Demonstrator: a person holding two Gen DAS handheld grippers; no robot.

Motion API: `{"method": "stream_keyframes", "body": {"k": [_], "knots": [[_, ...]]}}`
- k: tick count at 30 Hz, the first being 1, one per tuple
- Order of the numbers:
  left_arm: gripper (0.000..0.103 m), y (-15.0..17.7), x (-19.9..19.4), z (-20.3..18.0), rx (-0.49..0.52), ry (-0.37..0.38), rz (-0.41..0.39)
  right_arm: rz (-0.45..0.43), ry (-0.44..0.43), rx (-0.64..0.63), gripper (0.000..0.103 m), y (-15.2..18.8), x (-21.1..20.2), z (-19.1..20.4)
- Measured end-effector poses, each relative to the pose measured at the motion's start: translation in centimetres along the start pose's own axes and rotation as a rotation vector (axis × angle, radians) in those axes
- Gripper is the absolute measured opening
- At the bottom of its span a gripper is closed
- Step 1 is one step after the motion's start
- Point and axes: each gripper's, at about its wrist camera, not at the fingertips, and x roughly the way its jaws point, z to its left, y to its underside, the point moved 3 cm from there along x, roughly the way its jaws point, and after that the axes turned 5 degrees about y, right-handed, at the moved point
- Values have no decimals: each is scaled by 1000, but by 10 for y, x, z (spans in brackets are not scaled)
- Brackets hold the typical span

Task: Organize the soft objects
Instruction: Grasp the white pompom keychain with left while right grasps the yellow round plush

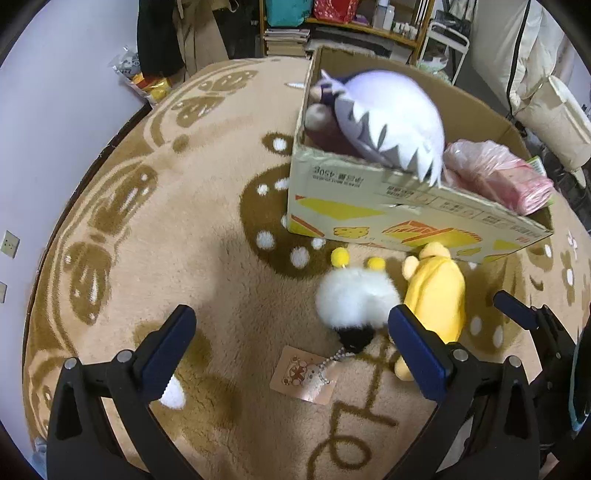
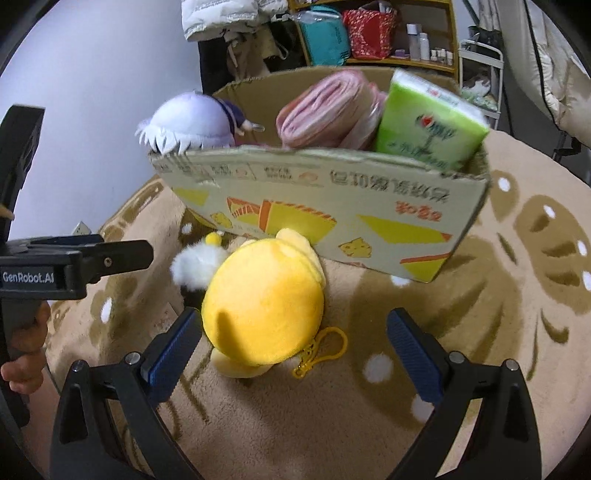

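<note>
A cardboard box (image 2: 332, 206) stands on the rug, open-topped. Inside, at its left end, a white-haired plush doll (image 2: 188, 125) leans over the rim; a pink bagged bundle (image 2: 325, 110) and a green tissue pack (image 2: 428, 129) fill the right. Just before the box lie a yellow plush (image 2: 262, 310) and a white fluffy plush (image 1: 354, 299), touching

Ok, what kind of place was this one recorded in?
Most likely a lived-in room at home, perhaps a bedroom or storage corner. A plush patterned rug covers the floor, cluttered wooden shelves hold bags and bottles, and coats hang by the wall.
</note>
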Motion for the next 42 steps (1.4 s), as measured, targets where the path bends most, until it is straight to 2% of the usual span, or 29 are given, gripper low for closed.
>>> {"method": "stream_keyframes", "body": {"k": [6,18,36,42], "knots": [[103,-2,15,-4,21,-7,28,27,-16,9,103,1,14,-2],[103,-4,43,-13,17,34,93,90,-67,-1,103,8,37,6],[103,-14,65,-9,27,20,132,78,-72,4,103,9,37,4],[103,-11,70,-8,28,9,139,98,-109,23,103,8,35,7]]}}
